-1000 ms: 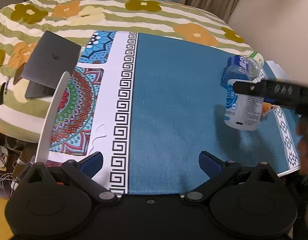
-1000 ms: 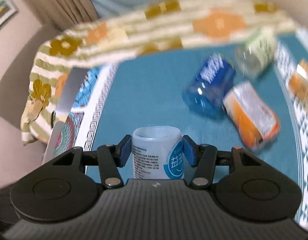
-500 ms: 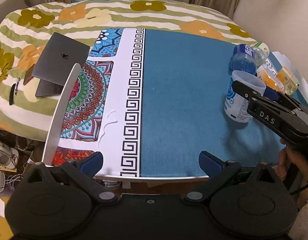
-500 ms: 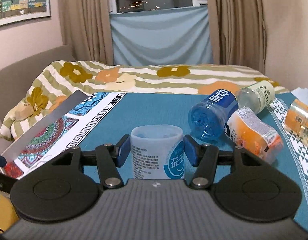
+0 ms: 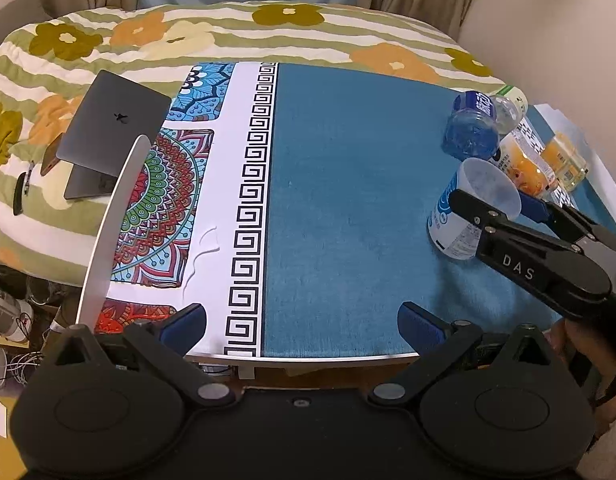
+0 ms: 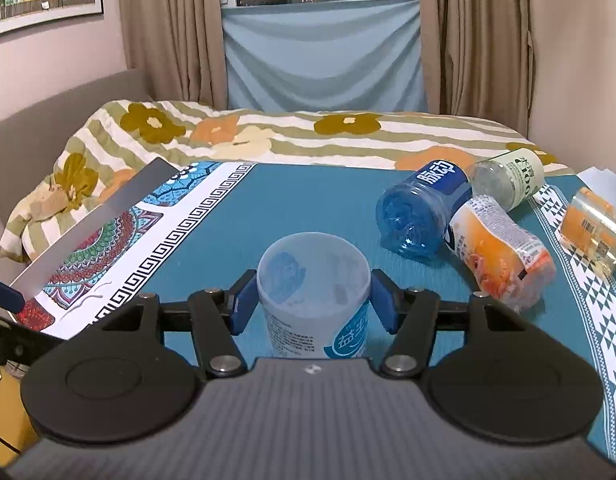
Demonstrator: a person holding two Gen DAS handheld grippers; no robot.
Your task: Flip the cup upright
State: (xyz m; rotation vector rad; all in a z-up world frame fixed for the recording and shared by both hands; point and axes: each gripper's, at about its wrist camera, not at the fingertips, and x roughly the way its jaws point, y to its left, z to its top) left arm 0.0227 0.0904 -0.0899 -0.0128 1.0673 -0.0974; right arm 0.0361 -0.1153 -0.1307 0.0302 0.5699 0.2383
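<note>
The right gripper [image 6: 311,306], jaws barely parted around the upright cup [image 6: 312,280], could topple it toward two o'clock, where the bottles [image 6: 423,212] lie, if it snags pulling away; the left gripper [image 5: 302,326] gapes empty.

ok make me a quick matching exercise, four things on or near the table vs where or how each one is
Things:
1. cup
2. blue bottle
3. laptop
4. left gripper

States:
A. closed, on the flowered bedding
B. open, holding nothing
C. upright, mouth up, between the right gripper fingers
D. lying on its side on the blue cloth

Pairs: 1-C, 2-D, 3-A, 4-B
</note>
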